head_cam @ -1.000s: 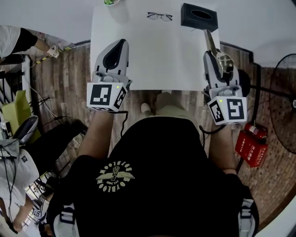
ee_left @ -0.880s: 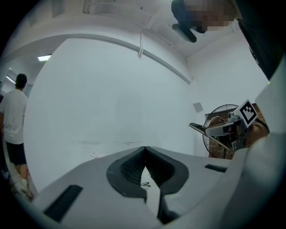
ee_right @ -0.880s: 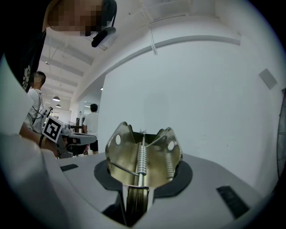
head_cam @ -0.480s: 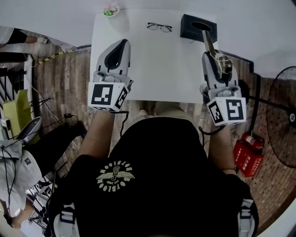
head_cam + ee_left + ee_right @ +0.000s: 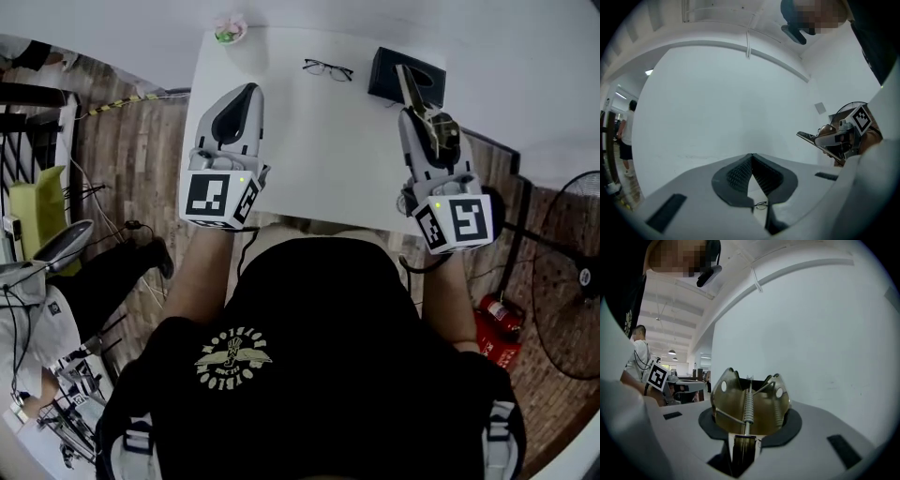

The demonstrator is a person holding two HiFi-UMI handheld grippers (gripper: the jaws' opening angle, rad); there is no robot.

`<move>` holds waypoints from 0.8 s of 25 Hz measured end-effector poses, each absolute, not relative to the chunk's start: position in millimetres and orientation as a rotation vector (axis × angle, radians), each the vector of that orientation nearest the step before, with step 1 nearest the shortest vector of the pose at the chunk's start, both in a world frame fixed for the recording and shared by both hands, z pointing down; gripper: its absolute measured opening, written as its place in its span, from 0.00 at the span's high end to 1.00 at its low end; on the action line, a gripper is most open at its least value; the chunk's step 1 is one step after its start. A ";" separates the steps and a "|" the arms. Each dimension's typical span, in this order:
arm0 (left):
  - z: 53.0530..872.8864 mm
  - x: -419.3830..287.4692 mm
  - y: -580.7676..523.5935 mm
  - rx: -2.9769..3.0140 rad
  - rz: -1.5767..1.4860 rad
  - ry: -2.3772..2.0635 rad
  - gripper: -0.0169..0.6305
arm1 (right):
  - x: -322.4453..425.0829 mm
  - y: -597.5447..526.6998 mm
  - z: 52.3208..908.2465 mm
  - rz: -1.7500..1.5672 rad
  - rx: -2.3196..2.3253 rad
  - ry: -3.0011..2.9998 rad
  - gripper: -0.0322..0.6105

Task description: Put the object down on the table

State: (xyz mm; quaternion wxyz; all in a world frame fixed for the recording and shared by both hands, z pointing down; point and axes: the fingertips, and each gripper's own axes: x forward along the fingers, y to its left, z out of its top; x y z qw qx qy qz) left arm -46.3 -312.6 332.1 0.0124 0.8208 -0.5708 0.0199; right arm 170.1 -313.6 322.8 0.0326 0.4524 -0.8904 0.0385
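Note:
A brass-coloured spring clip point(image 5: 433, 125) sits in my right gripper point(image 5: 413, 115), which is shut on its base; its long flat jaw points ahead over the right part of the white table point(image 5: 319, 141). In the right gripper view the clip point(image 5: 750, 404) fills the space between the pads, handles spread and spring in the middle. My left gripper point(image 5: 247, 91) hovers over the table's left part, shut and empty. In the left gripper view its fingertips point(image 5: 751, 158) touch, and the clip point(image 5: 812, 137) shows at the right.
Glasses point(image 5: 327, 67) lie at the far middle of the table, a black tissue box point(image 5: 386, 77) at the far right corner, a small potted plant point(image 5: 228, 31) at the far left corner. A fan point(image 5: 572, 272) and a red extinguisher point(image 5: 491, 324) stand on the floor at right.
Both grippers have moved forward over the table. The clip's tip now reaches up to the black tissue box. Both grips look the same.

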 end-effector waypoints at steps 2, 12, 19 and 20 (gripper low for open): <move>332.5 -43.6 -316.8 2.552 0.068 -1.785 0.96 | 169.7 -320.8 324.8 0.133 1.379 -2.749 0.76; 344.7 -60.5 -326.8 2.546 0.087 -1.749 0.96 | 155.5 -331.9 345.1 0.185 1.404 -2.704 0.76; 347.2 -62.3 -333.3 2.632 0.097 -1.624 0.96 | 143.8 -324.6 348.3 0.225 1.487 -2.647 0.76; 346.3 -63.7 -333.1 2.639 0.091 -1.613 0.96 | 142.3 -324.1 348.7 0.225 1.499 -2.639 0.76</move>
